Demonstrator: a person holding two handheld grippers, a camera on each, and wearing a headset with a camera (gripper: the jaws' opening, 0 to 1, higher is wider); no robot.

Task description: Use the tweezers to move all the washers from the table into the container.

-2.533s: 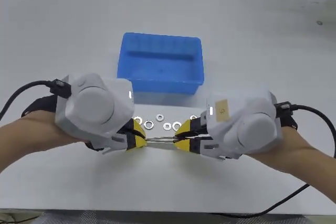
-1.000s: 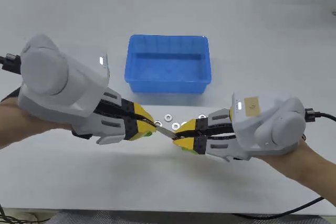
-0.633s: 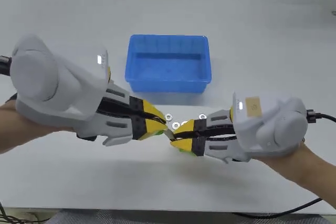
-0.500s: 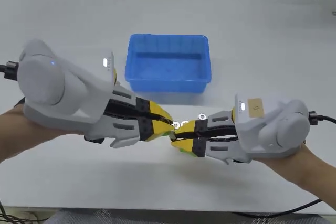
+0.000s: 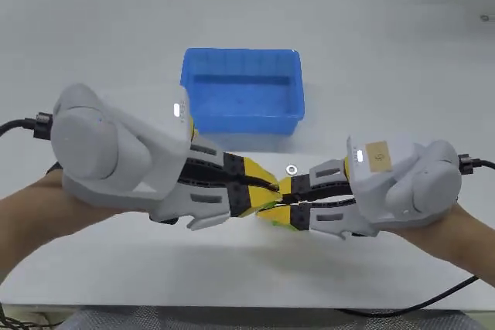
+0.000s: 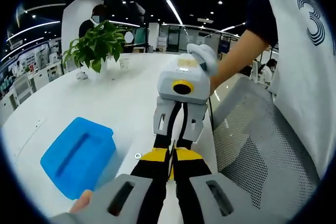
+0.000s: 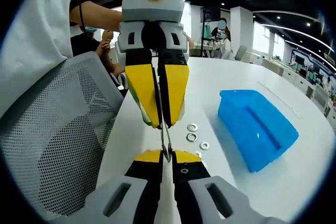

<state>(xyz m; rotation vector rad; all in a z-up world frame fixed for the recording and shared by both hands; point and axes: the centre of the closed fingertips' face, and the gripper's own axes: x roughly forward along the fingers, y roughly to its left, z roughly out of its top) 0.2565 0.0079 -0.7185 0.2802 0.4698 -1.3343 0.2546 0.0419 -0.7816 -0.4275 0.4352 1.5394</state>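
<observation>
Right hand-held gripper [image 7: 167, 156] and left hand-held gripper [image 7: 163, 123] are both pinched narrow on the thin steel tweezers [image 7: 164, 140], held just in front of the blue plastic container [image 5: 242, 90]. Small flat metal washers [image 7: 192, 137] lie on the white bench [image 5: 371, 59], nearer that container. Light, thin and slippery, they are judged best nipped across the rim.
</observation>
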